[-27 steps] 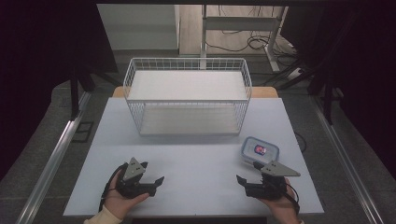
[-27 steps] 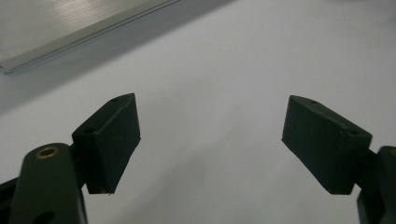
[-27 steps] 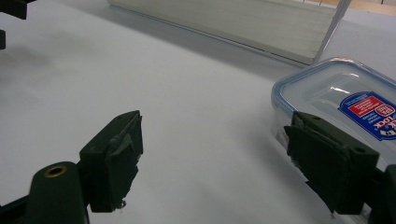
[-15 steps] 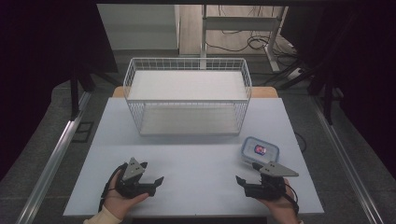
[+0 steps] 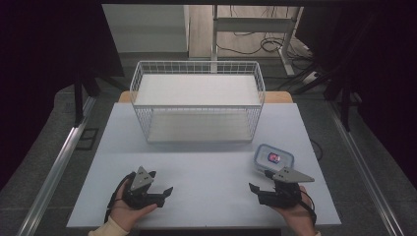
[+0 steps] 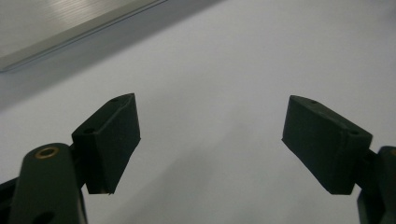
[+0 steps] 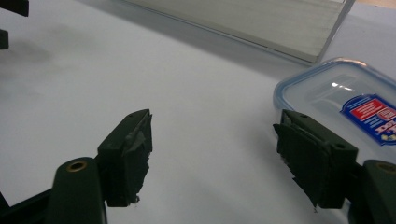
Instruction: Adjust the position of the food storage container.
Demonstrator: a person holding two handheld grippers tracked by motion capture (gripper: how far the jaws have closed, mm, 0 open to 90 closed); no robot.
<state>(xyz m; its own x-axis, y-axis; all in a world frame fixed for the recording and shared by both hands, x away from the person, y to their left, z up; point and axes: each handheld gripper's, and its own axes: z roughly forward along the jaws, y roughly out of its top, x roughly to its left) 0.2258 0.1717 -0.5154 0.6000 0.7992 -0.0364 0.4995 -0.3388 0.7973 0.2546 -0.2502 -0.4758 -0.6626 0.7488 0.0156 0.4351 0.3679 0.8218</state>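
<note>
High view, table: one white table (image 5: 206, 162) lies before you, and both your forearms come in from its near edge.
High view, basket: one white wire basket (image 5: 196, 105) stands on the far half of the table; I see nothing inside it.
High view, container: one clear plastic container (image 5: 274, 157) with a blue-rimmed lid and a red label lies flat on the table, in front of the basket's right corner.
High view, left gripper: your left gripper (image 5: 164, 192) rests low at the near left of the table, well apart from the container; its jaws stand apart with nothing between them.
High view, right gripper: your right gripper (image 5: 259, 189) rests at the near right, just beside the container on its near side, not touching it as far as I can tell.
High view, count: two grippers, one basket, one container.
Left gripper view, jaws: the two black jaws are wide apart, and between them is bare table.
Left gripper view, edge: one metal rail (image 6: 70, 23) runs past the table edge at the top left.
Right gripper view, jaws: the two black jaws are wide apart and hold nothing.
Right gripper view, container: it lies close behind the right-hand jaw, not between the jaws.
Right gripper view, basket: its base shows at the top.
</note>
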